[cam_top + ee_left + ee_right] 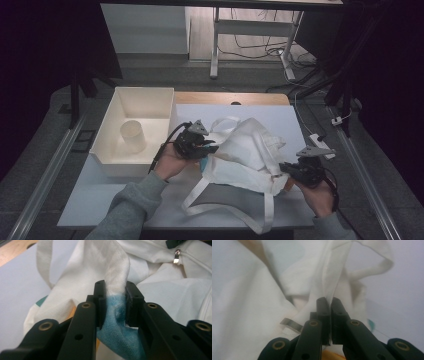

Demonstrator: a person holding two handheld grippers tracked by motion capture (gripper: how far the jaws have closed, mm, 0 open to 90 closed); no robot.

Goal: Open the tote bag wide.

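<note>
A white cloth bag [250,150] lies crumpled in the middle of the table, its long straps [235,212] trailing toward the front edge. My left gripper [210,148] is at the bag's left side. In the left gripper view, the left gripper [115,297] is shut on a bunched fold of white cloth [110,270] with a blue patch [117,335] below it. My right gripper [286,169] is at the bag's right corner. In the right gripper view, the right gripper [328,302] pinches a thin white edge of the bag [332,272]. A metal zipper pull [291,325] lies just left of it.
A white rectangular bin [145,100] stands at the left of the table with a white cup [132,135] inside. A wooden strip [230,98] runs along the table's far edge. A white power strip [320,145] lies off the right side.
</note>
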